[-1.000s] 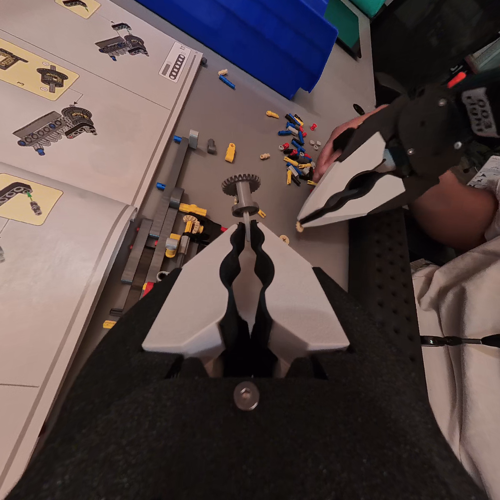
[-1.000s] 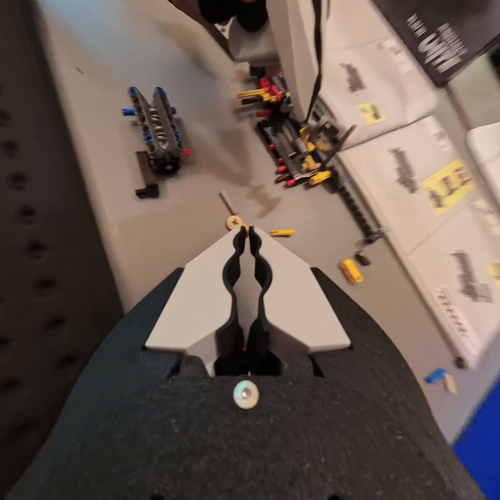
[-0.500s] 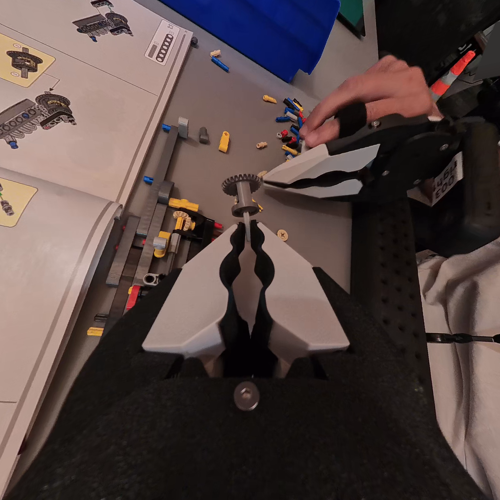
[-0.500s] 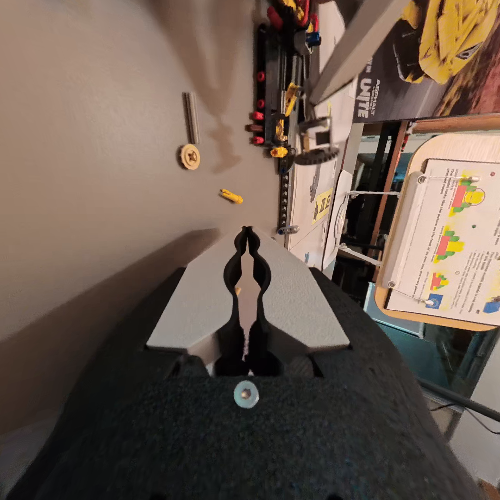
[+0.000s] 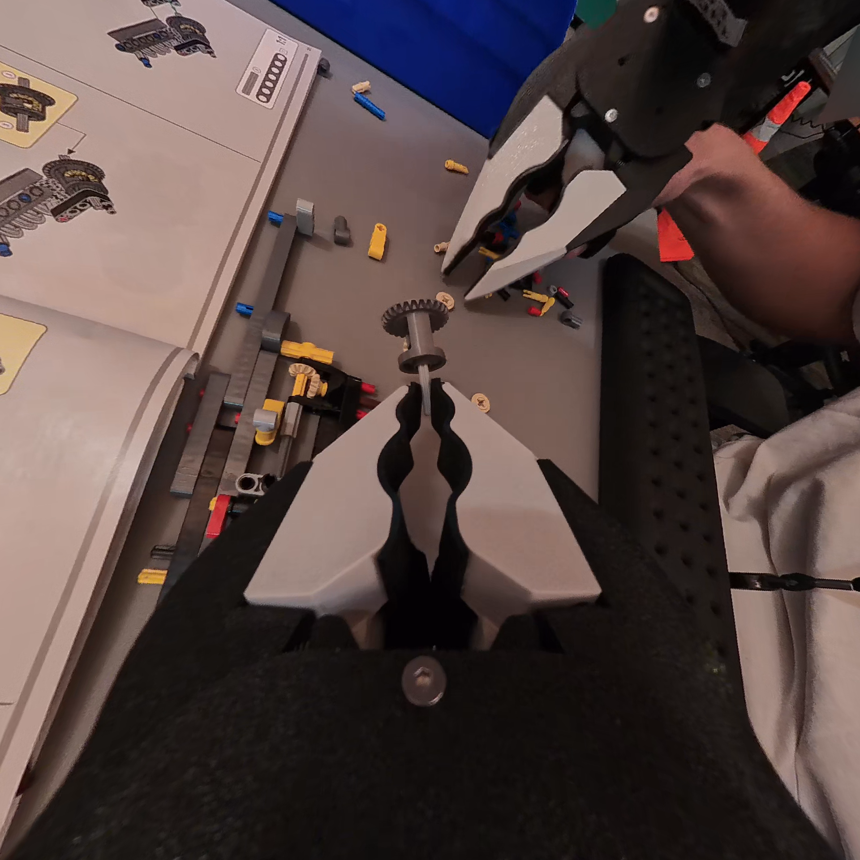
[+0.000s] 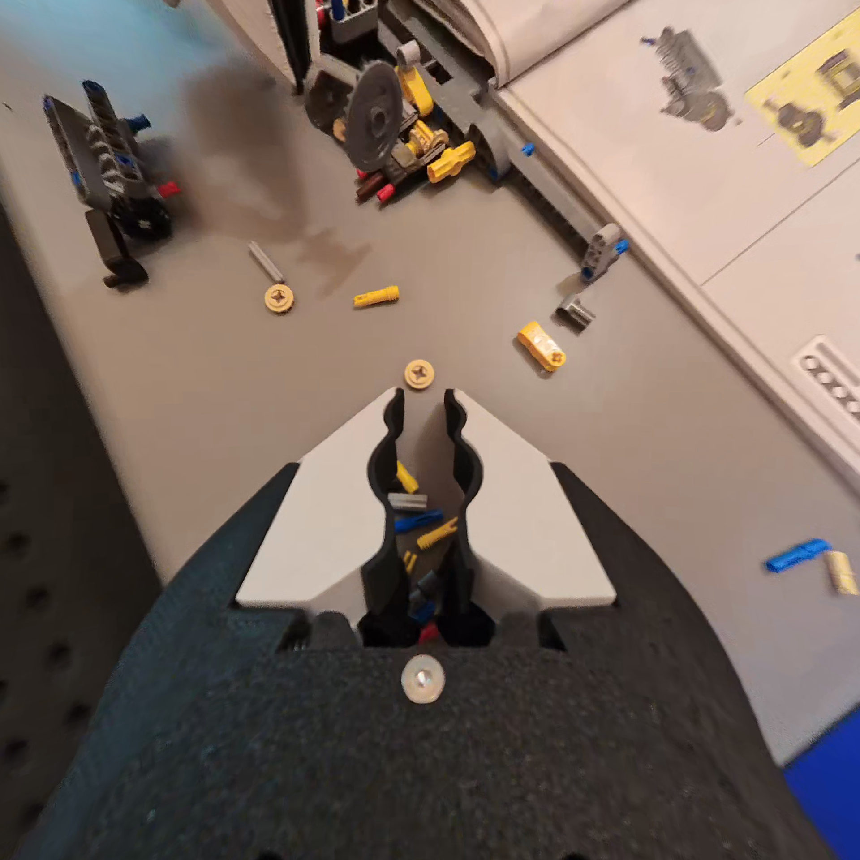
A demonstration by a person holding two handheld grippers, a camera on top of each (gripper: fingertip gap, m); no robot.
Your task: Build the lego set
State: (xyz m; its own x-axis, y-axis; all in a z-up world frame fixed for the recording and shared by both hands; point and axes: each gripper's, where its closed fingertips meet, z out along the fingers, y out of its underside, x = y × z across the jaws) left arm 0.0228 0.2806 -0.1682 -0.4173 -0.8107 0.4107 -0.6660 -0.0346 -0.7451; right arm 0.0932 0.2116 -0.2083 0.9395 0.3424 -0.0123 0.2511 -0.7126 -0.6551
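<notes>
Grey axle [image 5: 426, 395] is pinched at its near end between my left fingers [image 5: 424, 385], holding the gear-and-sleeve piece [image 5: 415, 336] clear above the surface [image 5: 512, 372], presumably to receive a part. My right fingers [image 6: 422, 393] stand parted and empty, angled down just short of a tan round piece [image 6: 419, 373], apparently the next pick.

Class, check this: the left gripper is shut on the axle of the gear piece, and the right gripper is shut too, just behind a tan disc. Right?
Not quite: the right gripper is open, as the right wrist view shows, just behind the tan disc. The left gripper is indeed shut on the gear piece axle.
</notes>
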